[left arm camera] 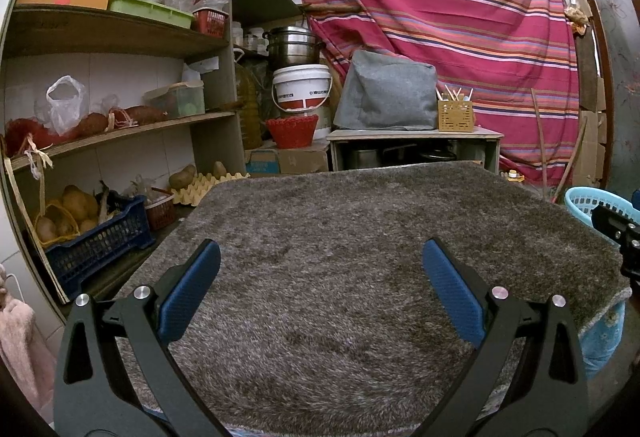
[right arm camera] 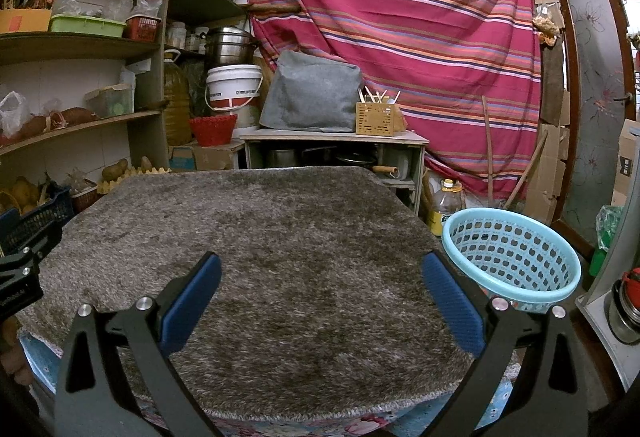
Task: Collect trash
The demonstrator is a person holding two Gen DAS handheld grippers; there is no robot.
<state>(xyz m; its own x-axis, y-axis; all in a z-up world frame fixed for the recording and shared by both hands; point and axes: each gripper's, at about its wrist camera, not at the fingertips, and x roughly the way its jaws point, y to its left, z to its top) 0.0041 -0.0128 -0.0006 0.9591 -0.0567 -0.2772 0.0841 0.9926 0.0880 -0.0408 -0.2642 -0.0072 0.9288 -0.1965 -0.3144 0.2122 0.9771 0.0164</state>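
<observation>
A shaggy grey-brown mat covers the table in front of me; no trash shows on it in either view. A light blue perforated basket stands beside the table's right edge, seemingly with nothing in it; its rim peeks in at the right of the left wrist view. My left gripper hovers open over the near part of the mat, nothing between its blue pads. My right gripper is likewise open and holds nothing, its right finger close to the basket.
Wooden shelves with potatoes, crates and bags line the left. A white bucket, a red basket and a low cabinet with a grey cover stand behind the table. A striped cloth hangs at the back. Oil bottles sit on the floor.
</observation>
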